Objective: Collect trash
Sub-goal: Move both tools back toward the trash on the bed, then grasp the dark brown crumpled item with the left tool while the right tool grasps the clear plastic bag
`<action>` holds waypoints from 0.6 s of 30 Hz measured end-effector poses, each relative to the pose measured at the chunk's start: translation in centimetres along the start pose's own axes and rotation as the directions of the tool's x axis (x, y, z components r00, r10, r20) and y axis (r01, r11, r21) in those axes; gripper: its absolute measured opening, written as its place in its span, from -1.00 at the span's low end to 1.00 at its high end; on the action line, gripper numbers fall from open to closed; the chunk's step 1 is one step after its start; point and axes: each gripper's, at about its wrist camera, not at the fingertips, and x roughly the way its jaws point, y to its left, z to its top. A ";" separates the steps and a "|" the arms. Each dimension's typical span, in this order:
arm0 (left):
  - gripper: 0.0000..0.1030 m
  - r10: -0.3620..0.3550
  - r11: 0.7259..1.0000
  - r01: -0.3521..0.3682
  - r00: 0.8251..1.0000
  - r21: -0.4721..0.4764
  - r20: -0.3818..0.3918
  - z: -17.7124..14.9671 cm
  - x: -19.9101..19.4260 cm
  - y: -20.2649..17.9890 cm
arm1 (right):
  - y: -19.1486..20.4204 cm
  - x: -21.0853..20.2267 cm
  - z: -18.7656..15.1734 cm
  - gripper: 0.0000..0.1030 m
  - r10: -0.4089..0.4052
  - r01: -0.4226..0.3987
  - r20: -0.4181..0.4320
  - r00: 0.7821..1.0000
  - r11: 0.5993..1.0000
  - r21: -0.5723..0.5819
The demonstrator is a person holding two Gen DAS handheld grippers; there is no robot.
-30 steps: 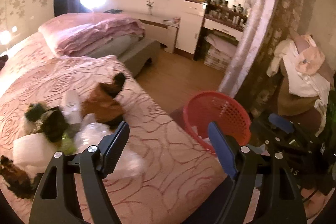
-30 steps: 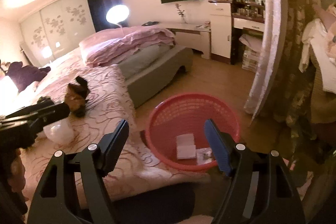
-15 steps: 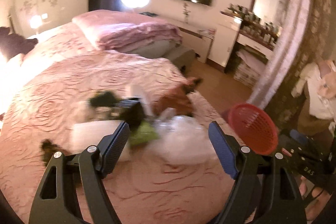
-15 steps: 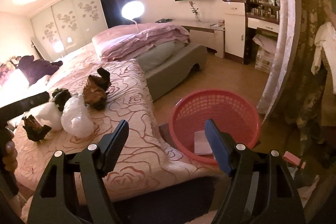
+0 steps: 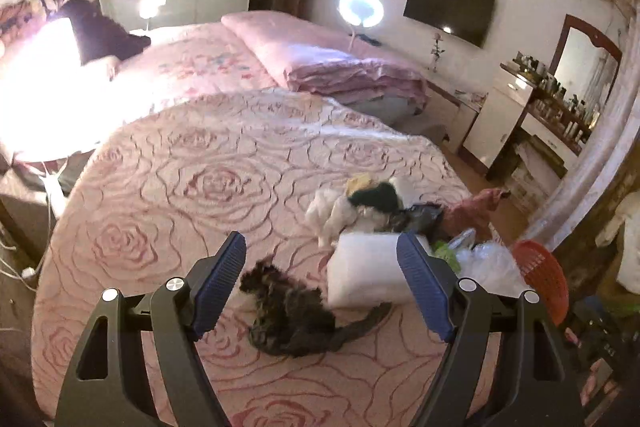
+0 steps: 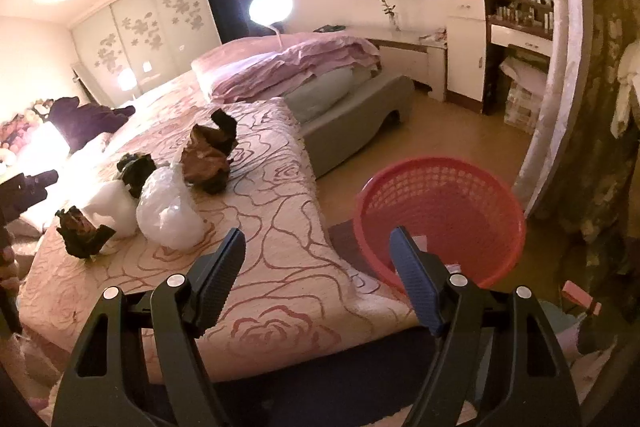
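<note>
Trash lies heaped on the pink rose bedspread (image 5: 192,187). A dark crumpled wrapper (image 5: 288,311) sits between the wide fingers of my left gripper (image 5: 320,287), which is open and hangs above it without touching. Behind it lie a white packet (image 5: 366,271), clear plastic (image 5: 492,263), white tissue (image 5: 332,213) and a brown crumpled bag (image 5: 472,211). My right gripper (image 6: 316,279) is open and empty over the bed's edge, beside the red basket (image 6: 440,199). In the right wrist view the dark wrapper (image 6: 80,231), clear plastic (image 6: 168,211) and brown bag (image 6: 208,159) show too.
The red basket (image 5: 540,279) stands on the floor off the bed's corner, with a few papers inside. A folded pink quilt (image 5: 332,63) lies further up the bed. A dresser (image 6: 468,51) with bottles and a curtain (image 6: 568,67) stand at the right.
My left gripper has swung left from the basket side across the bed, so the dark wrapper now lies between its fingers. The right gripper has shifted slightly left along the bed's edge.
</note>
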 end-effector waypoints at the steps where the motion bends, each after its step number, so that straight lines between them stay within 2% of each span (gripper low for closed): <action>1: 0.46 0.005 1.000 -0.005 1.000 0.003 -0.005 -0.3 0.3 0.0 | 0.1 0.0 -0.1 0.40 0.001 -0.001 -0.001 1.000 1.000 -0.003; 7: 0.44 0.039 0.999 -0.039 0.996 -0.001 -0.074 -2.3 2.9 0.3 | 0.5 -0.3 0.1 0.40 0.003 -0.003 0.006 1.000 1.000 -0.019; 9: 0.30 0.049 0.999 -0.049 0.995 0.006 -0.090 -3.0 3.5 0.7 | 0.5 -0.3 0.1 0.40 0.003 -0.003 0.004 1.000 1.000 -0.016; 11: -0.01 0.056 0.998 -0.056 0.992 0.004 -0.116 -3.5 4.2 1.1 | 0.5 -0.3 0.1 0.40 0.006 -0.006 -0.001 1.000 1.000 -0.017; 13: -0.20 0.065 0.998 -0.066 0.990 -0.005 -0.128 -3.7 4.6 1.5 | 0.8 -0.1 0.2 0.40 0.009 -0.009 -0.005 1.000 1.000 -0.022; 18: -0.41 0.051 0.998 -0.053 0.993 -0.017 -0.110 -3.4 4.4 2.0 | 2.6 0.5 0.6 0.40 0.028 -0.029 -0.017 0.999 0.997 -0.078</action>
